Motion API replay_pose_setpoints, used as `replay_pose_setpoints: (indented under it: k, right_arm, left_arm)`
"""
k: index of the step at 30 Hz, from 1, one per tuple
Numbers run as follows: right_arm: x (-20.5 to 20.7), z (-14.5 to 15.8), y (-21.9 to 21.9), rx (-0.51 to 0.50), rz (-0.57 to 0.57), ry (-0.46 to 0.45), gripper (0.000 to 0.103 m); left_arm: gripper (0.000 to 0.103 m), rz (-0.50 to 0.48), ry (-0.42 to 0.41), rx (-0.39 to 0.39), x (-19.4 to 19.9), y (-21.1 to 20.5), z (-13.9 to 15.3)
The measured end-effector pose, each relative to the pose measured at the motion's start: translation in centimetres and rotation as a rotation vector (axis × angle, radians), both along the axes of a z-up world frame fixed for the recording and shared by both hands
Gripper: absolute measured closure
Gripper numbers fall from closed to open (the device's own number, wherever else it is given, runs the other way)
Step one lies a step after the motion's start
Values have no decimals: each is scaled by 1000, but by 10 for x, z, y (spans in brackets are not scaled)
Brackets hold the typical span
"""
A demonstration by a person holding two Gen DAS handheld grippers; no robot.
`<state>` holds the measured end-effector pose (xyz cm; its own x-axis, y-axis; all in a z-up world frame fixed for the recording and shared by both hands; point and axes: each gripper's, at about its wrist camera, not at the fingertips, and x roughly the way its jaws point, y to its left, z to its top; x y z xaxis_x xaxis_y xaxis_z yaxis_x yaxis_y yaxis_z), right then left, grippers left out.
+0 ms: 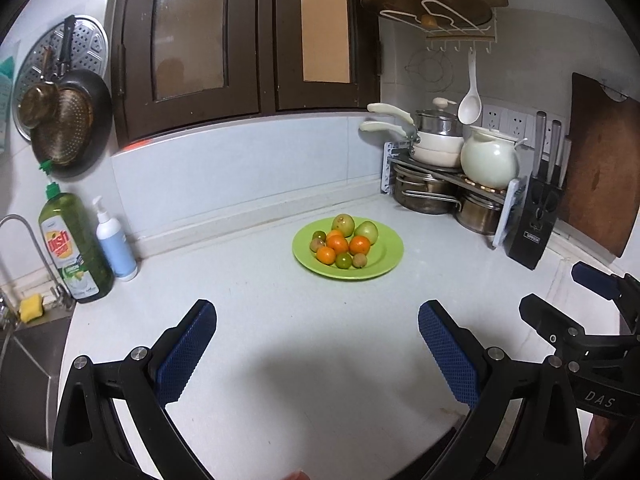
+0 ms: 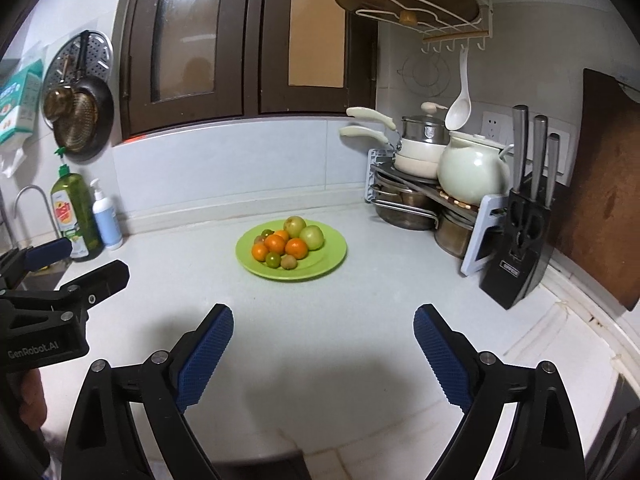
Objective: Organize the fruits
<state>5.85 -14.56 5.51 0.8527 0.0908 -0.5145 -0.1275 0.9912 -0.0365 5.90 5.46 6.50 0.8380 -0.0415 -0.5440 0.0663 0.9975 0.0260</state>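
Observation:
A green plate [image 1: 384, 266] sits on the white counter, also in the right wrist view [image 2: 332, 256]. It holds several fruits: orange mandarins [image 1: 338, 244] [image 2: 296, 248], two pale green guavas [image 1: 366, 232] [image 2: 312, 237], and small green and brown fruits [image 1: 343, 261] [image 2: 273, 259]. My left gripper [image 1: 316, 324] is open and empty, well short of the plate. My right gripper [image 2: 323, 326] is open and empty, also short of the plate. Each gripper shows at the edge of the other's view.
A pot rack [image 1: 448, 184] with pans and a white pot stands at the back right, beside a knife block [image 1: 534, 224] and a wooden board [image 1: 600, 168]. Dish soap [image 1: 74, 248], a lotion bottle [image 1: 116, 244] and the sink [image 1: 28, 352] are at left.

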Motion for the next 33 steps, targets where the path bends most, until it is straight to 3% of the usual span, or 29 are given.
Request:
replay_pose_setpoints:
  k: [13,33]
  right_arm:
    - [-35,3,-21,31,23,0,11]
    - [-45,2,-27,42,35,2,11]
  left_arm:
    - [0,22,-35,9,-41,-18,11]
    - [0,36,-41,18,-55,-28,12]
